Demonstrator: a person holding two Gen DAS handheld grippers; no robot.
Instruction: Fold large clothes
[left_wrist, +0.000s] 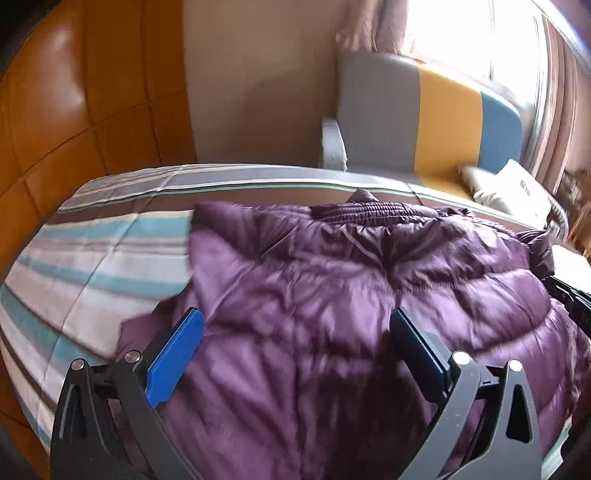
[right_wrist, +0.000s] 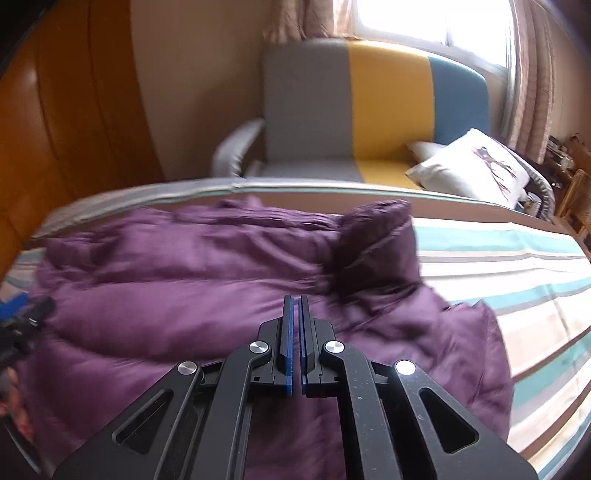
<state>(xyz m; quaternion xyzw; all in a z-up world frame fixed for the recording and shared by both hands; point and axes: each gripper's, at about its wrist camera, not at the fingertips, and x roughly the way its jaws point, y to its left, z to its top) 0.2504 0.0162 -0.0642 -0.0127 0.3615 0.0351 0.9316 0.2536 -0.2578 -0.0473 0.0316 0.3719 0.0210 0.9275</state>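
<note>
The purple puffer jacket (left_wrist: 332, 295) on the striped bed (left_wrist: 92, 251) may spring apart, I reckon: left gripper (left_wrist: 295, 332) fingers gape empty, right gripper (right_wrist: 296, 306) fingers are clenched on nothing.

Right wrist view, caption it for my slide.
Shut right gripper above a purple puffer jacket spread on a striped bed.

Purple puffer jacket (left_wrist: 332, 280), quilted, shiny. Lies spread flat on the striped bed (left_wrist: 92, 258), partly folded, ribbed hem toward the bed's far edge. One darker sleeve (right_wrist: 373, 243) folded over its top.
</note>
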